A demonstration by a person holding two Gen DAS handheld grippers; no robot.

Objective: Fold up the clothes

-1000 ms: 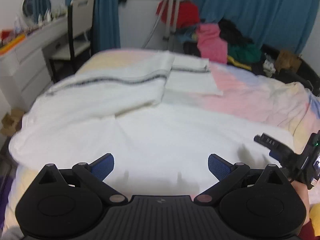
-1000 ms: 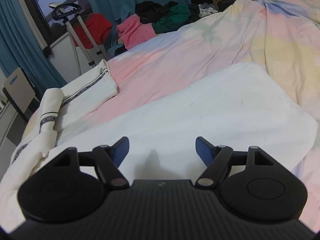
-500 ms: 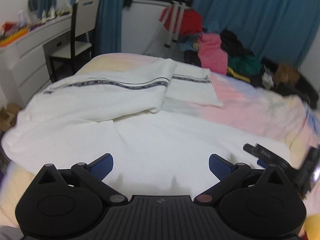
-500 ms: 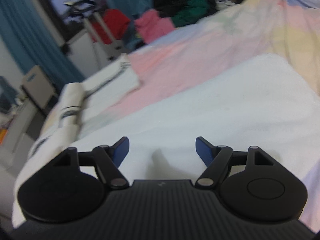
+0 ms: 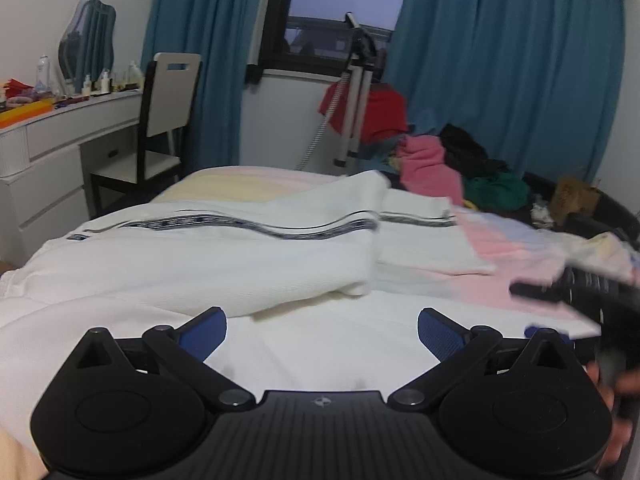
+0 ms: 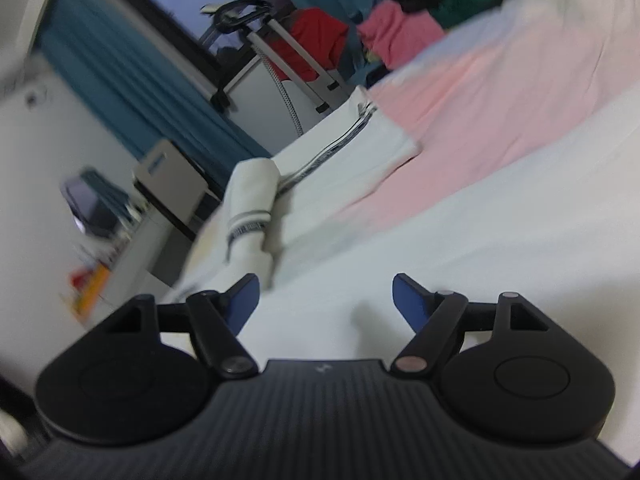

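A white garment [image 5: 224, 256] with a dark patterned stripe lies spread on the bed, one part folded over itself; its sleeve [image 6: 250, 208] shows rolled in the right wrist view. A flat white panel of cloth [image 5: 320, 344] lies under both grippers. My left gripper [image 5: 322, 326] hovers open just above it, nothing between the blue pads. My right gripper [image 6: 324, 300] is open too, tilted, low over the same white cloth [image 6: 460, 240]. The right gripper's body [image 5: 576, 284] shows blurred at the left view's right edge.
The bed carries a pastel pink and yellow sheet [image 5: 516, 248]. A heap of pink, green, black and red clothes [image 5: 436, 160] sits beyond the bed by a steamer stand [image 5: 356, 92]. A white desk [image 5: 52, 148] and chair [image 5: 164, 120] stand at left, before blue curtains.
Both grippers have dropped lower and tilted up toward the window. The right gripper has rolled and swung left toward the rolled sleeve. Both stay open and empty.
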